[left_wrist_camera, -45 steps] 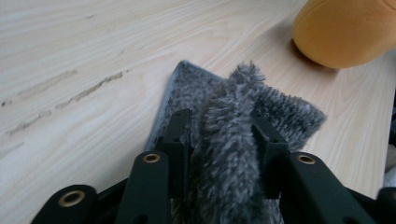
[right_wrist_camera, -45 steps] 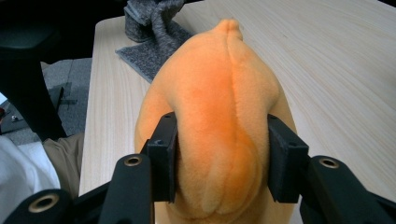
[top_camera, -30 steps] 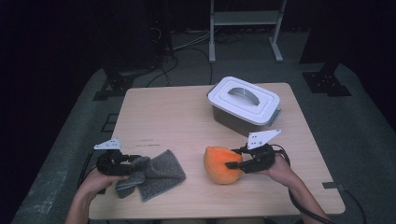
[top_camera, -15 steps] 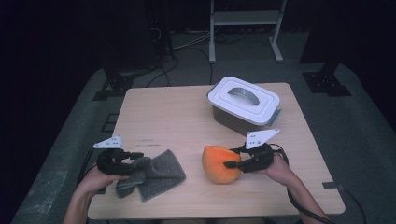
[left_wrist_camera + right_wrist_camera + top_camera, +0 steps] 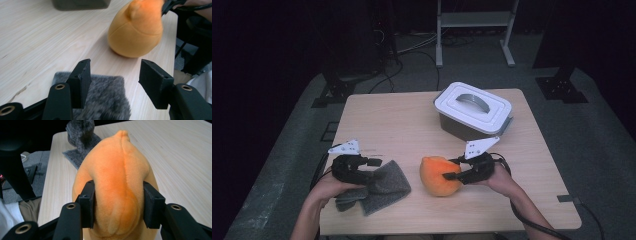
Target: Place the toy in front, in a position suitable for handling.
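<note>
A grey fuzzy cloth (image 5: 382,185) lies crumpled at the table's near left. My left gripper (image 5: 373,167) hovers just over it. In the left gripper view its jaws (image 5: 115,72) stand apart with the cloth (image 5: 105,100) lying below them, not pinched. They have just been opening. An orange plush toy (image 5: 437,175) sits right of the cloth, also seen in the left gripper view (image 5: 136,32). My right gripper (image 5: 452,170) is shut on that toy from its right side. In the right gripper view both pads (image 5: 87,202) press into the plush (image 5: 117,170).
A white lidded box (image 5: 472,110) with a grey handle stands at the back right of the wooden table (image 5: 392,120). The cloth (image 5: 81,132) rises beyond the toy in the right gripper view. Dark floor, cables and stand legs surround the table.
The left gripper has lifted a little and shifted right over the grey cloth, its jaws spreading off it. The right gripper and the orange toy have barely moved.
</note>
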Tool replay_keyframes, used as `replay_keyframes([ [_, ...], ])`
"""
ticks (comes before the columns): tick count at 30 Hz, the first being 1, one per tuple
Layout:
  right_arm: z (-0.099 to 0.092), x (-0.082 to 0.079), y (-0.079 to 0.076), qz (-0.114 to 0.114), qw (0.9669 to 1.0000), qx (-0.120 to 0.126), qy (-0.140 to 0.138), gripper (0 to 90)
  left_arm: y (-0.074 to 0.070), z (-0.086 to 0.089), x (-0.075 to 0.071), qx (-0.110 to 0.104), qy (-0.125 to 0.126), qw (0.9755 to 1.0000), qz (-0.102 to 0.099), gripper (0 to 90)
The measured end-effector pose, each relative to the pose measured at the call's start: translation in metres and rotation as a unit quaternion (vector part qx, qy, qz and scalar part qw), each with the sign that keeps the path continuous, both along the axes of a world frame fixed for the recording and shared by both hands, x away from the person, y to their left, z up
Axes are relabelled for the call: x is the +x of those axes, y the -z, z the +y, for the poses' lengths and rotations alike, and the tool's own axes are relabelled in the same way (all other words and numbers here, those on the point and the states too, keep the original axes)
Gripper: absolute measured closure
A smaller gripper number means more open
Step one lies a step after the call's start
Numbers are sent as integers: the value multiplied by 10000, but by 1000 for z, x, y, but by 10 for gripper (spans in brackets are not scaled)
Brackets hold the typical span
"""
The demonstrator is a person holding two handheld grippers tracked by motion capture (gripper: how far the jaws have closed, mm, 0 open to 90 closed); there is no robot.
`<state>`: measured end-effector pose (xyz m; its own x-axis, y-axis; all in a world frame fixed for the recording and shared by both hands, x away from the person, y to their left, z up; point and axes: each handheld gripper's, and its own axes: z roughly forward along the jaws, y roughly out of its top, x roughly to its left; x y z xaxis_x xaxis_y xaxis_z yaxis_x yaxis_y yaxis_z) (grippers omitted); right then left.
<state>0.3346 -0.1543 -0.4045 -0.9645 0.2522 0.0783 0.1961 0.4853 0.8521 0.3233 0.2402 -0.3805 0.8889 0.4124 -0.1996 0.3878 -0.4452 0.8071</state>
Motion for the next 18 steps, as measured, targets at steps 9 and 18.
replay_keyframes([
  [9, -23, -5, 2, 42, 9999, -137, -13, 476, -1, -47, 1, -38, 525, 9986, -54, 401],
  [18, -46, -8, 10, 94, 9998, -148, 42, 445, 16, -108, 9, -40, 1011, 9949, 35, 400],
])
